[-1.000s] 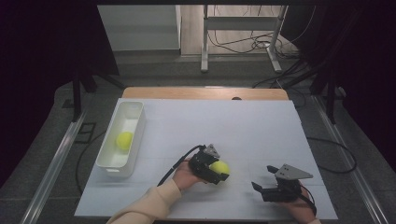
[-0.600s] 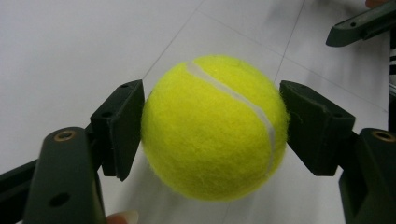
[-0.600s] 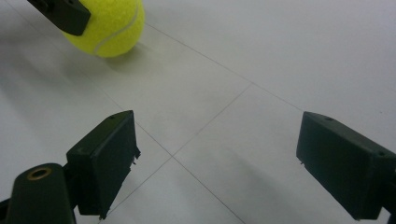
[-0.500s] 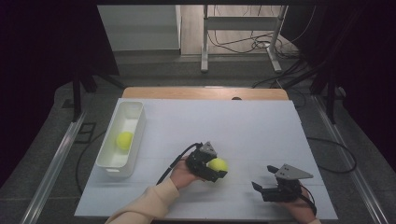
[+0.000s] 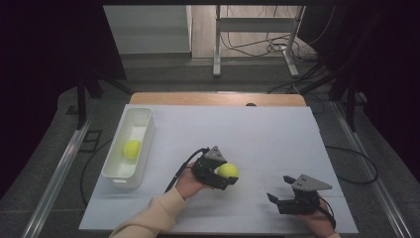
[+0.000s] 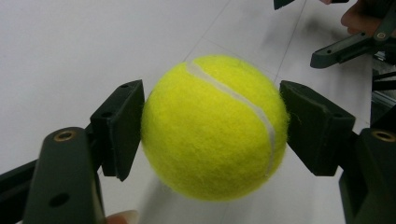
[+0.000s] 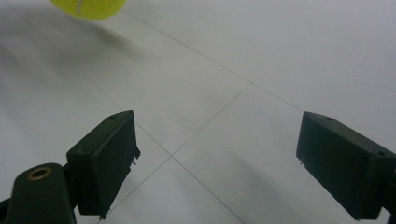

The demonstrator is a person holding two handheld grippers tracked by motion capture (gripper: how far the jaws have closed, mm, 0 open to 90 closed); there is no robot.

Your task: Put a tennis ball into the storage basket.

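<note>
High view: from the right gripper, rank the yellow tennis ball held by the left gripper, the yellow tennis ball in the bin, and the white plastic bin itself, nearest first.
From the right gripper, at the table's near right:
1. Yellow tennis ball between the left gripper's jaws, mid-table, nearest.
2. Yellow tennis ball inside the bin, far left.
3. White plastic bin, left edge; it surrounds that ball, so these two are too close to call.

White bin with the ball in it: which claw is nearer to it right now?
Left. The left claw, gripping a tennis ball, sits just right of the white bin; the right claw is farther right, near the table's front edge.
</note>
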